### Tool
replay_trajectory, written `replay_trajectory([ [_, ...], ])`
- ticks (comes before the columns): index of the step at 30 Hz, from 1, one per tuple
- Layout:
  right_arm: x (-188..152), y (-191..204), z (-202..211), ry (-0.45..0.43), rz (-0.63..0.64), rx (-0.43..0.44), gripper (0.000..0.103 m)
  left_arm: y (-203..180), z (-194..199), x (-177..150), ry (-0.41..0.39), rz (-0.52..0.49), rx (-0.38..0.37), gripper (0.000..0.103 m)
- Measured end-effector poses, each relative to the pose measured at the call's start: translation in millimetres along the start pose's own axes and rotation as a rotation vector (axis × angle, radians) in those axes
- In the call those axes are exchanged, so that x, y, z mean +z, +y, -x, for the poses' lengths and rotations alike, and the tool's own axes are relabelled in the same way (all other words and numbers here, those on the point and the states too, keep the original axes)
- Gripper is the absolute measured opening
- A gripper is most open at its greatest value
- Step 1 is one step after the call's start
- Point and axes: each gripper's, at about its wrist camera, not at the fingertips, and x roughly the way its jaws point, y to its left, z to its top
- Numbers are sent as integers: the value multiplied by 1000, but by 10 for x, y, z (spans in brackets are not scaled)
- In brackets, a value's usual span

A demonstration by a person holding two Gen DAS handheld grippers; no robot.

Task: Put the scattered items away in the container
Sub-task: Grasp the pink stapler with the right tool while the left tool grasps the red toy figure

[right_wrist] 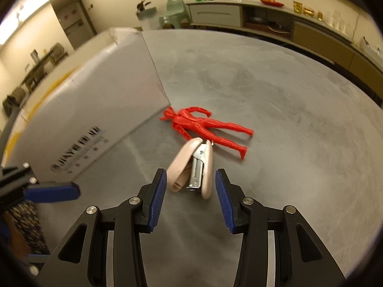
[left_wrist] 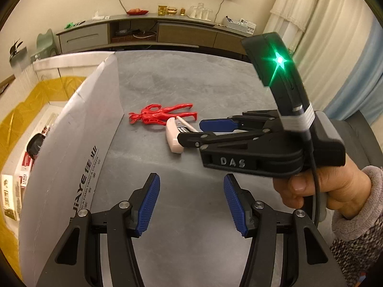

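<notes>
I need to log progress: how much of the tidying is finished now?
Some items already lie inside the box. In hand: nothing; the right gripper has open jaws around the stapler. Left: stapler and red figure on the table. The left gripper is open, empty.

stapler (left_wrist: 174, 135): partly hidden by right tongs (left_wrist: 202, 132) | box print (right_wrist: 79, 154): blurred

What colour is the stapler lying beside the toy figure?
The stapler is pale pink with a silver metal inside; the right wrist view shows it best.

grey table (right_wrist: 275, 91) with red figure (right_wrist: 203, 129), stapler (right_wrist: 198, 169), box (right_wrist: 95, 110)
</notes>
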Motion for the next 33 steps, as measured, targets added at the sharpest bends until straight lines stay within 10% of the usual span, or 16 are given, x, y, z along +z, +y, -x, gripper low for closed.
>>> replay_trajectory([
  [3,-17,-214,12,-12,-126,59,31,57,-57,29,-2,6,3,57],
  [4,-31,-299,30,-9,-169,77,9,67,-71,48,-4,7,2,57],
  [8,-182,-699,119,22,-361,142,9,55,-126,174,-20,-13,-1,57],
  [14,-282,-803,348,71,-271,-39,10,14,-403,557,-73,-79,54,64],
  [23,-351,-935,437,78,-236,-49,23,68,-1204,873,4,-137,174,64],
  [26,-353,-970,450,76,-214,-76,28,-2,-1201,794,99,-124,43,61],
  [33,-361,-807,539,46,-142,-61,43,-162,-871,544,12,-213,109,64],
])
